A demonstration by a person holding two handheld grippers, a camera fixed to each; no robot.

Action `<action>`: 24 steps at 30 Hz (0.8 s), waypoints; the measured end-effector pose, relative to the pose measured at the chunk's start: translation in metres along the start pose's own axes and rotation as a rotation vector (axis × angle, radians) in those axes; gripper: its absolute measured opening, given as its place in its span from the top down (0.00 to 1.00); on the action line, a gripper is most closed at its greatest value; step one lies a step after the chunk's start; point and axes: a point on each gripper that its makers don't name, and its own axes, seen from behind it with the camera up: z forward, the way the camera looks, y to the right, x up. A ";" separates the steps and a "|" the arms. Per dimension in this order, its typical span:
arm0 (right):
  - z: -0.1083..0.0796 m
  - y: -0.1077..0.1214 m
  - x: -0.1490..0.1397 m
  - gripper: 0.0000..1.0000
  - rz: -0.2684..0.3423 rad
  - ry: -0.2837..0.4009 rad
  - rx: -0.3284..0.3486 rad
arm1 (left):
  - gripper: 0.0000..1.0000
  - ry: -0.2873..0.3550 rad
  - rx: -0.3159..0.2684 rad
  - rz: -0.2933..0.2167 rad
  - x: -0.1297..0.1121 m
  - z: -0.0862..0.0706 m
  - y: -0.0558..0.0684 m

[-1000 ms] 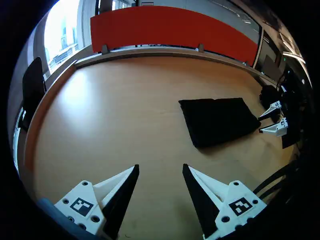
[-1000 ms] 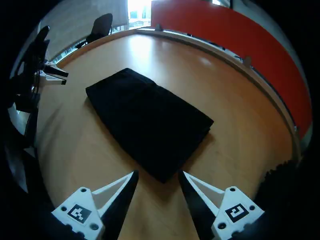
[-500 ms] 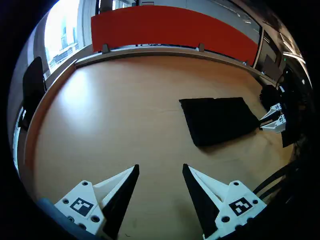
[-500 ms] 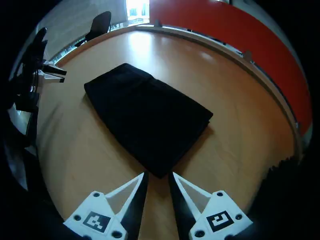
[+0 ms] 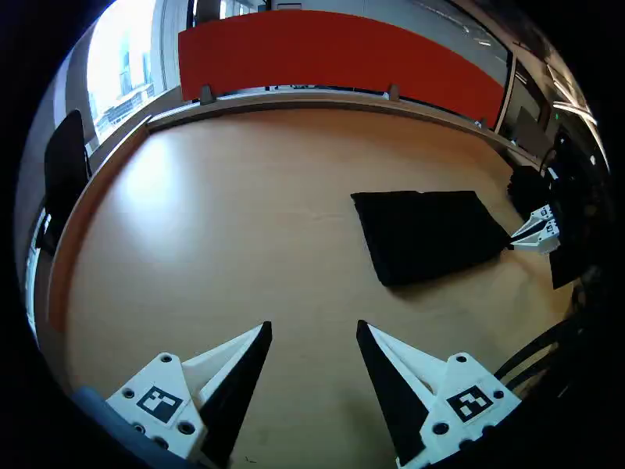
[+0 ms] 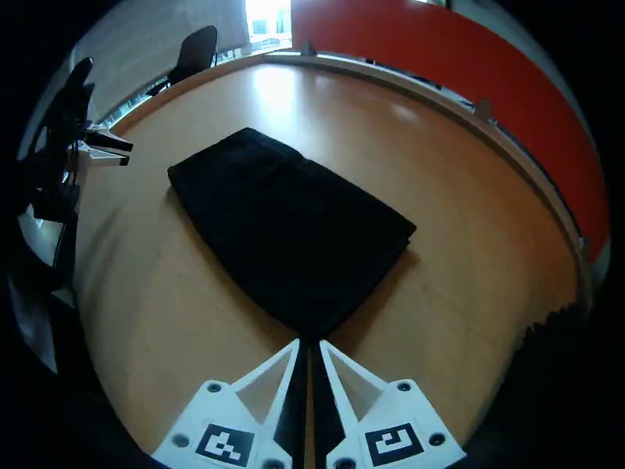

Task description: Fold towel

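Note:
A black towel (image 5: 426, 230) lies folded into a flat rectangle on the wooden table (image 5: 219, 219), right of centre in the left gripper view. In the right gripper view the towel (image 6: 289, 234) lies just ahead. My right gripper (image 6: 310, 344) is shut, its fingertips pinching the towel's nearest corner. The left gripper view shows that right gripper (image 5: 514, 243) at the towel's right-hand corner. My left gripper (image 5: 312, 328) stands open over bare table, well away from the towel. It also appears far off at the left as the left gripper (image 6: 129, 155) in the right gripper view.
A red partition (image 5: 336, 55) runs along the table's far edge and appears again as the red partition (image 6: 469, 70). A black chair (image 5: 62, 168) stands beyond the left edge. Dark equipment (image 5: 574, 203) crowds the right side beyond the towel.
My right gripper has closed from open onto the towel's near corner. The left gripper has stayed still and open.

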 end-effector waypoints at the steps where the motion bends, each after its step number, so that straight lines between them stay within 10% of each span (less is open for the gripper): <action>1: 0.000 0.000 0.000 0.95 0.004 0.003 0.001 | 0.20 0.000 0.000 0.000 0.000 0.000 0.000; 24: -0.018 0.000 0.029 0.95 -0.020 0.095 -0.038 | 0.20 0.007 0.004 -0.002 0.004 0.001 0.000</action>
